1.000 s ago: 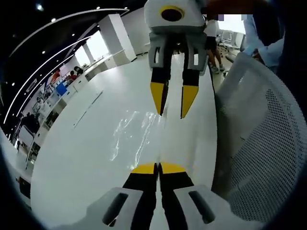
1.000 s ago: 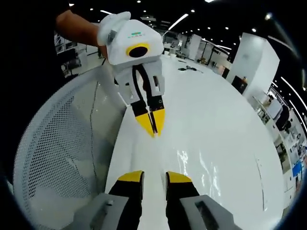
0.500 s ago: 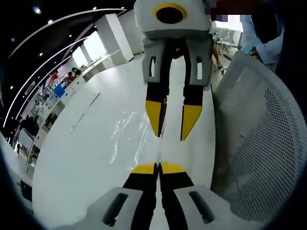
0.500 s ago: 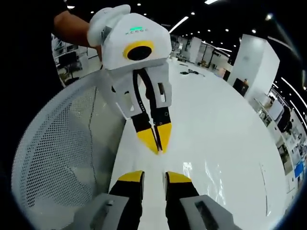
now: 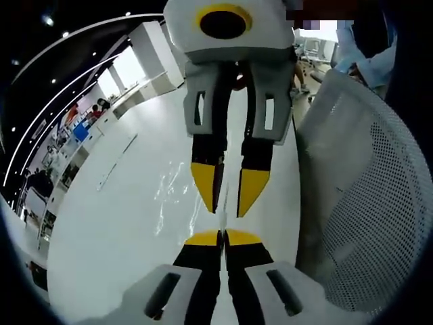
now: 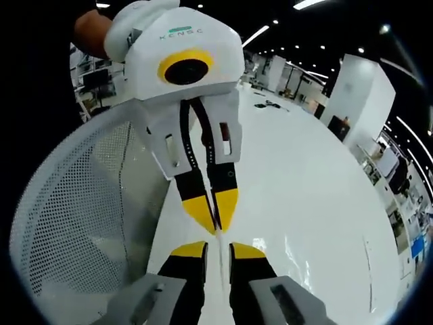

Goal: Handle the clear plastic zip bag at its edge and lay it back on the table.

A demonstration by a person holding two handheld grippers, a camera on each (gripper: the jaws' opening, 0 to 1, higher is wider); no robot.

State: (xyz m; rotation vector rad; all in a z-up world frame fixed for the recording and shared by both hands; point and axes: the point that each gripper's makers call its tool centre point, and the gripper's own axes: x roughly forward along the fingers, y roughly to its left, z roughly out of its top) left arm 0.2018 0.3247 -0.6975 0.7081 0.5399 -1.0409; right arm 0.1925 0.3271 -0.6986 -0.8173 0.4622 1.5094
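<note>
Your two grippers meet tip to tip over one clear zip bag on the white table.

Your left gripper (image 5: 221,237) has its jaws pressed together, though you cannot tell whether they pinch the bag's edge. Your right gripper (image 6: 216,248) is spread a little, with a thin edge of the bag (image 5: 177,193) between its jaws. The bag lies on the table (image 6: 311,183). One white mesh basket (image 5: 369,196) sits just beside it.
</note>
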